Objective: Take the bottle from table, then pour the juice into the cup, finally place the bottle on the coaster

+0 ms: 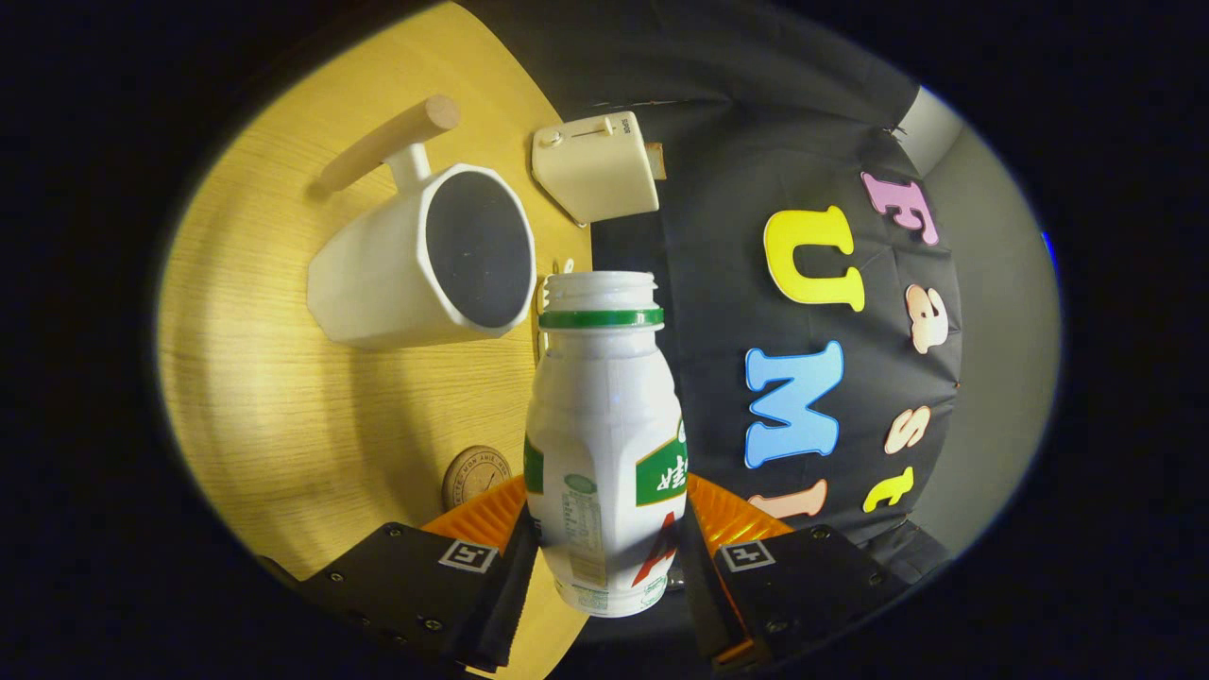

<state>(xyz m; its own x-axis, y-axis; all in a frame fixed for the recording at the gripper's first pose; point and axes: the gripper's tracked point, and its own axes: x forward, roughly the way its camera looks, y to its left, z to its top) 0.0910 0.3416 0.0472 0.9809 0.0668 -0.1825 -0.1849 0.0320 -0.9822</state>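
My gripper [604, 529] is shut on a white plastic bottle [603, 425] with a green neck ring and green label; both fingers press its lower body. The bottle has no cap and its open mouth points ahead. The whole view is rolled, so the wooden table [274, 397] looks tipped on its side. Just beyond the bottle's mouth sits a white faceted cup [416, 264] with a dark inside and a wooden handle. A round brown coaster [472, 477] lies on the table close to one finger, beside the bottle's base.
A cream box-shaped device [595, 165] with a dial stands at the table's far edge past the cup. The booth's black cloth wall [718, 312] hangs behind the table, with a grey wall [1001, 359] further off.
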